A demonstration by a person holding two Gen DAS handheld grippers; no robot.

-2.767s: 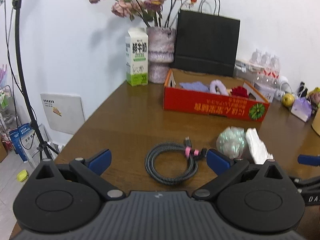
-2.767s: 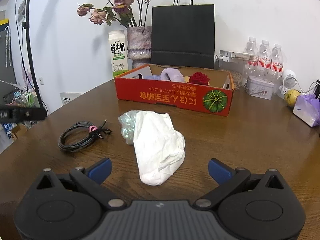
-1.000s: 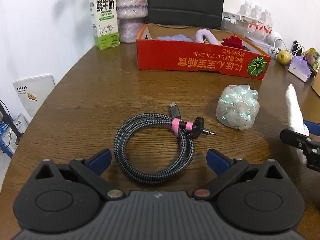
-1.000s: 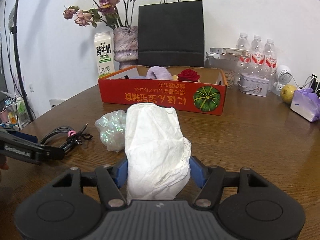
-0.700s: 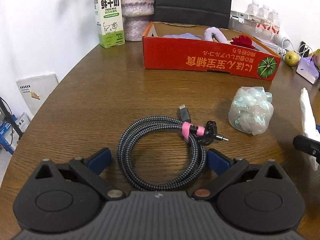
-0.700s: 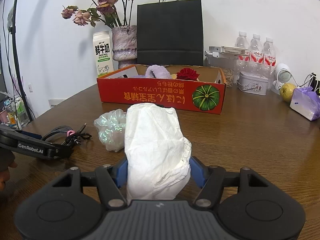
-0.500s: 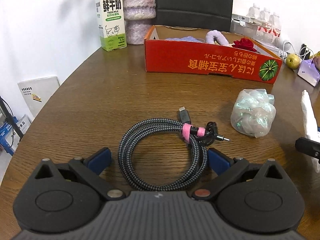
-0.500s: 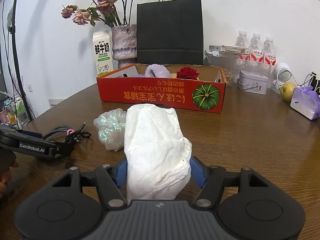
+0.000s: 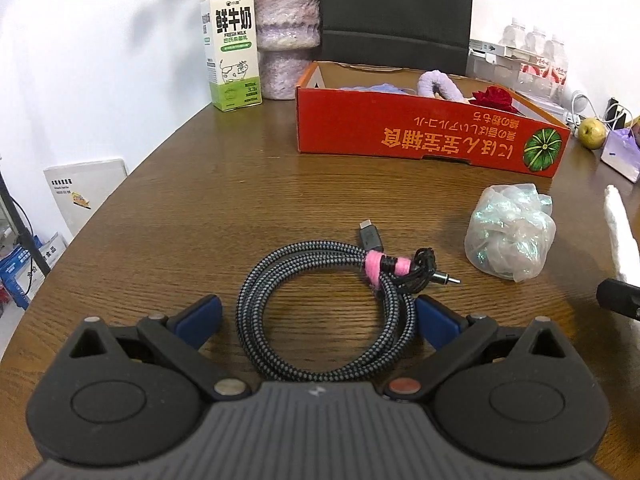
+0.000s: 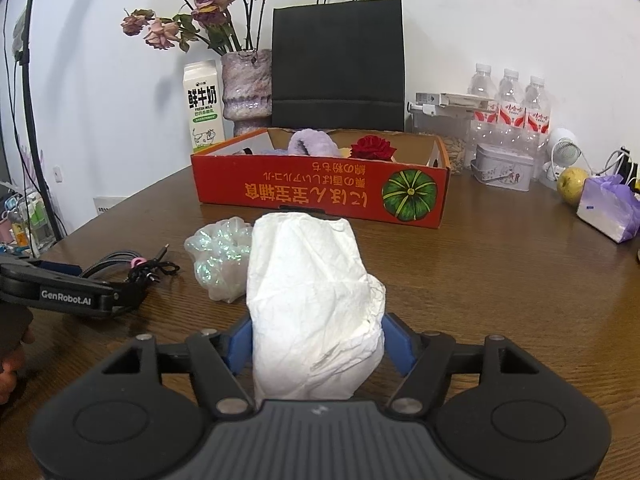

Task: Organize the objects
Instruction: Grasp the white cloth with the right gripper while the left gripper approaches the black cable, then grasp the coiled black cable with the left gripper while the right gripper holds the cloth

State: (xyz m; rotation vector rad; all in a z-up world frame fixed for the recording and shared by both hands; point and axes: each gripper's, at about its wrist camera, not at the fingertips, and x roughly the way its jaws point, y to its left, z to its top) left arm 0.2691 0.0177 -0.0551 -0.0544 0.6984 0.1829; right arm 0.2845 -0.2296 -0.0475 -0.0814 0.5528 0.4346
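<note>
Jaws wide apart on the left gripper (image 9: 316,312), and that is deliberate: in the left wrist view the blue pads straddle the coiled cable (image 9: 280,254), one just outside each flank of the loop, nothing pinched yet. The coil lies flat on the wooden table (image 9: 200,208), cinched by a pink tie (image 9: 374,266) so it should lift as one piece, not unravel. Straddling the whole ring looks like the setup for a squeeze across its width. Beyond it waits the red box (image 9: 420,136), open-topped, surely the destination. A shimmering plastic bundle (image 9: 510,232) sits to the right, untouched, near the cable's plug end. At the far right edge a sliver of the white bundle (image 9: 622,240) shows.

Over to the right wrist view: the right gripper (image 10: 316,340) is clamped on that white bundle (image 10: 312,292), pads pressed into both sides low down, so the crumpled mass stands up tall between them. Its jaws have just eased open a touch, yet the bundle is held between them. Soft stuff like this needs a grip near the base or it flops. Dead ahead is the box (image 10: 312,192), already holding a fluffy purple thing (image 10: 312,142) and a red rose (image 10: 372,146), with room beside them. The shimmering bundle (image 10: 216,260) sits just left of the white one, and the left gripper (image 10: 100,296) is low over the cable (image 10: 116,258)
</note>
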